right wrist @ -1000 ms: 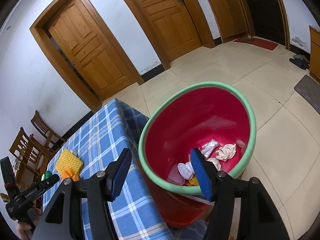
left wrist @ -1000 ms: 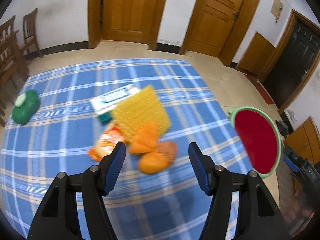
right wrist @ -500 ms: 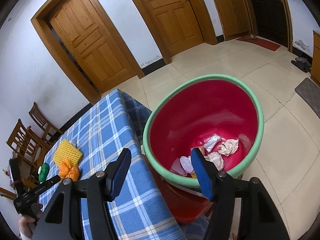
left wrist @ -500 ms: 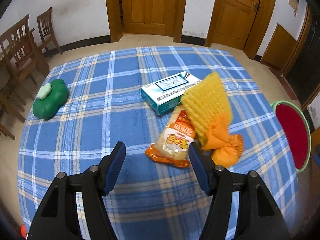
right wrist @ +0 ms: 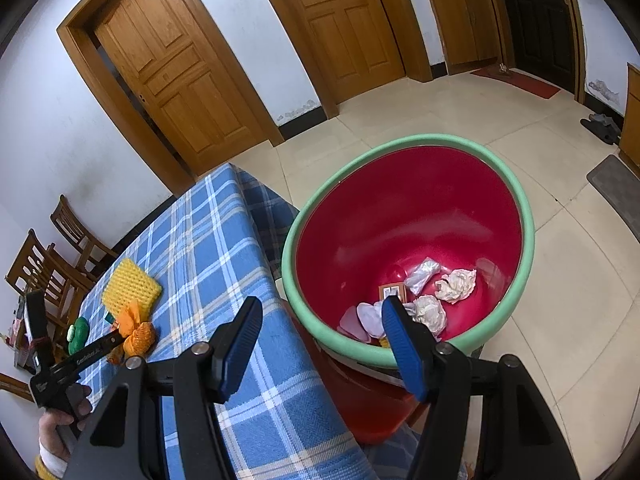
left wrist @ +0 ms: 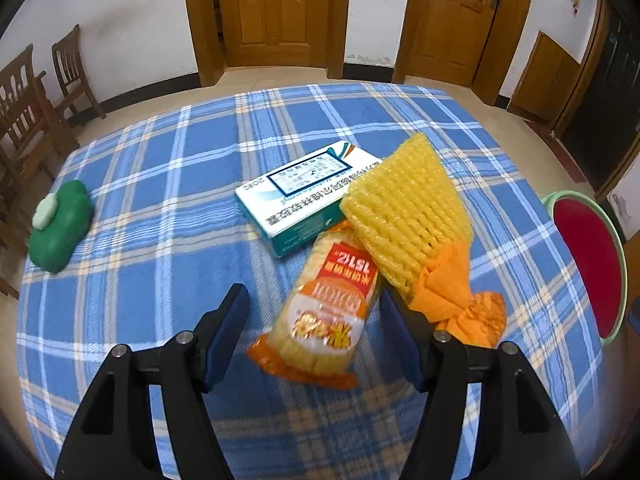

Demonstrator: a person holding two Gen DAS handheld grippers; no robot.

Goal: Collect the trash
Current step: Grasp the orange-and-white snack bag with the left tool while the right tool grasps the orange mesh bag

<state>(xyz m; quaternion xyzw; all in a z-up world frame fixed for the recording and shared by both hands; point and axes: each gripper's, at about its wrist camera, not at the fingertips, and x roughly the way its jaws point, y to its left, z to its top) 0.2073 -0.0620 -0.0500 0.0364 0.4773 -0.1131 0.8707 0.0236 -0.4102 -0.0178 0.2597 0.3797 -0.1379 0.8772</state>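
the left gripper (left wrist: 312, 316) has its jaws spread around the snack bag (left wrist: 324, 312), which lies lengthwise between them, not pinched.

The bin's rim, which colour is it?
Light green, around a red inside; the bin shows best in the right wrist view.

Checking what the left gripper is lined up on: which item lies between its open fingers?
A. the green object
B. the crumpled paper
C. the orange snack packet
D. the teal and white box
C: the orange snack packet lies between the left gripper's open fingers, unpinched.
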